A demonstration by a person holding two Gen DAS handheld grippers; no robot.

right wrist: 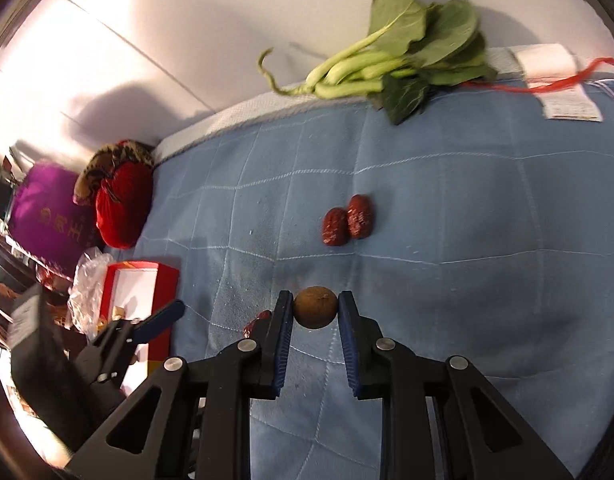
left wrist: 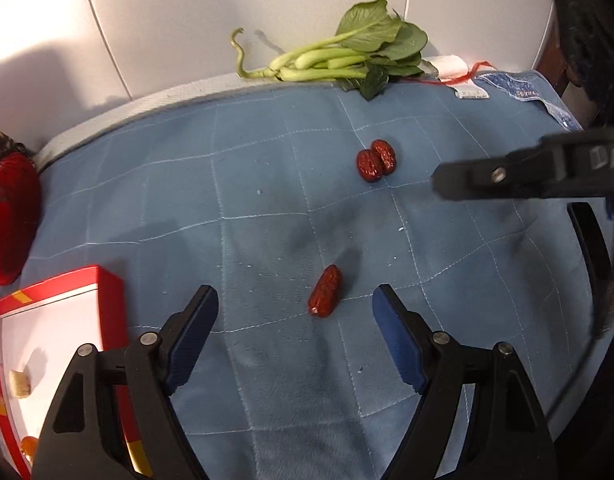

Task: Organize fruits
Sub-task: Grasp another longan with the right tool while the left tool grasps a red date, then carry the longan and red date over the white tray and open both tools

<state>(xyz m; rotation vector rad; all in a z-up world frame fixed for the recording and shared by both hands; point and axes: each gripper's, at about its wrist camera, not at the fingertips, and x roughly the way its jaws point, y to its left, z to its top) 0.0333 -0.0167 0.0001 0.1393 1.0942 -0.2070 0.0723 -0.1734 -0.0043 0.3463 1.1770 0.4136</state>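
Right gripper [right wrist: 315,308] is clamped on a round brown fruit [right wrist: 315,306], its blue pads pressing the fruit's two sides, the fruit raised clear of the blue quilted blanket [right wrist: 487,240] beneath. Ahead of this gripper, well apart, a pair of red dates [right wrist: 349,221] lies touching side by side. Farther ahead, at the blanket's far edge against the wall, lies a bunch of leafy greens [right wrist: 395,60].

Left gripper [left wrist: 295,308] stands with its jaws wide apart and nothing between the pads. A single red date [left wrist: 325,291] lies on the blanket just ahead of its fingertips, between the lines of the two fingers, touching neither. To this gripper's left sits an open red box [left wrist: 59,320] with a white interior; small pale and orange pieces lie inside, too small to identify. Farther left, a red cushion [left wrist: 9,216] rests at the blanket's edge. Whether the blanket covers a bed or a surface cannot be told.
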